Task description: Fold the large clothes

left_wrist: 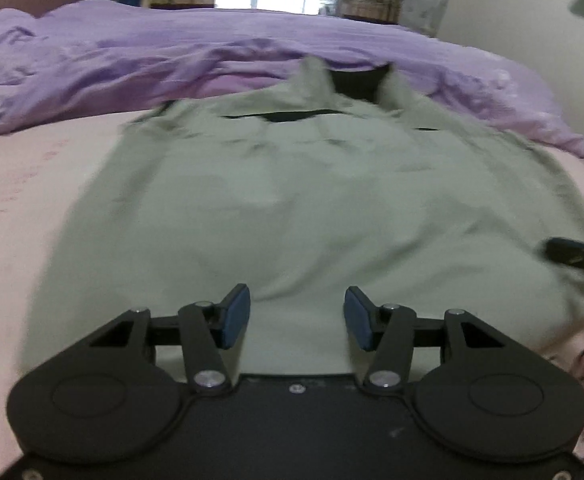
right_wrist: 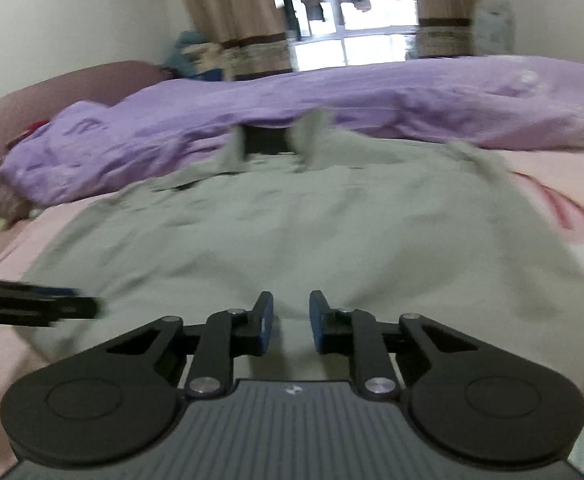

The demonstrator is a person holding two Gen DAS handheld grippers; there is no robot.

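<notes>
A large pale grey-green garment (left_wrist: 292, 208) lies spread on the pink bed sheet, its dark-lined collar (left_wrist: 358, 82) at the far end by the purple duvet. My left gripper (left_wrist: 297, 316) hovers over its near hem, open, with nothing between the blue pads. In the right wrist view the same garment (right_wrist: 312, 232) fills the middle. My right gripper (right_wrist: 291, 320) stands over the near hem with a narrow gap between its pads and no cloth in it. Each gripper shows as a dark blurred bar at the edge of the other's view: the right gripper (left_wrist: 580, 256), the left gripper (right_wrist: 32, 304).
A crumpled purple duvet (left_wrist: 132, 64) lies across the far side of the bed. Pink sheet (left_wrist: 20, 200) is bare to the left of the garment. Behind are a window with brown curtains (right_wrist: 248, 20) and a dark reddish headboard (right_wrist: 52, 88).
</notes>
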